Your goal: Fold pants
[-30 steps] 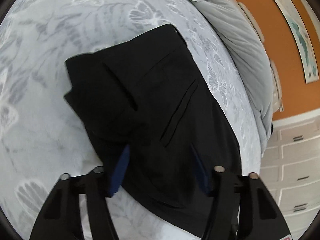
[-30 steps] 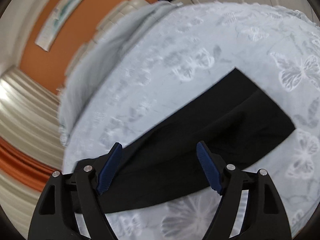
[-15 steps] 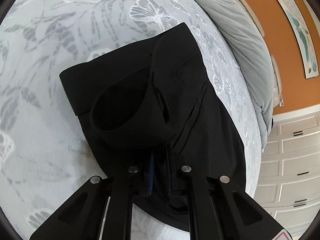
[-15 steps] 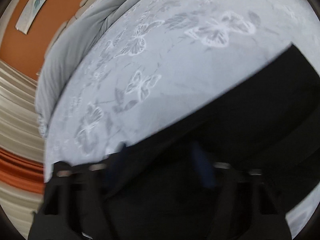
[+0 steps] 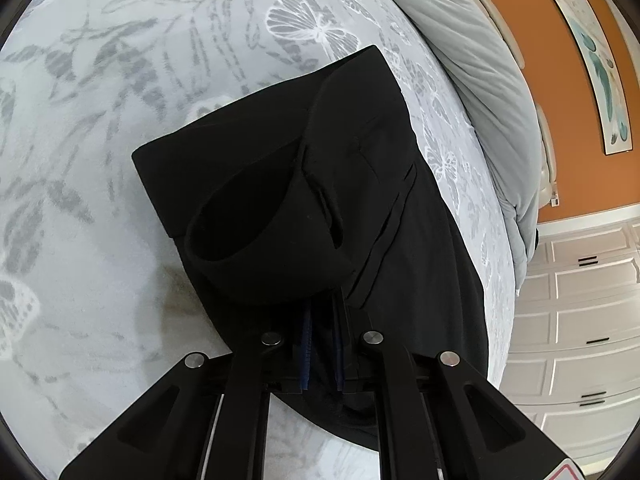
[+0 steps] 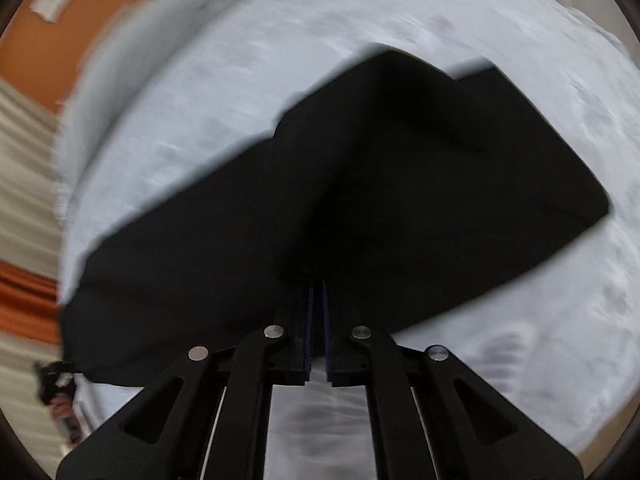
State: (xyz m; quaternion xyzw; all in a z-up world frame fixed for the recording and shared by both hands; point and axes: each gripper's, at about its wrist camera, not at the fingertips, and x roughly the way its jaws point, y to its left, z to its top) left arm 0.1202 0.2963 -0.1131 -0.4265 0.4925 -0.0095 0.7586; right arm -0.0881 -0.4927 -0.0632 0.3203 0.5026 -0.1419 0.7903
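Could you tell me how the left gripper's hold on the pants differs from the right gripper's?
The left gripper pinches the pants at the waist end, where the waistband gapes in a round loop; the right gripper pinches plain cloth that rises in a tented peak. The left view is sharp; the right view is blurred. Both grippers are shut on the black cloth, blue pads showing, over the butterfly-print bedspread.

A home bedroom, a bed wearing a pale butterfly-print cover, a grey duvet lying bunched along its far edge, a framed print hanging on an orange wall, white drawers standing alongside.
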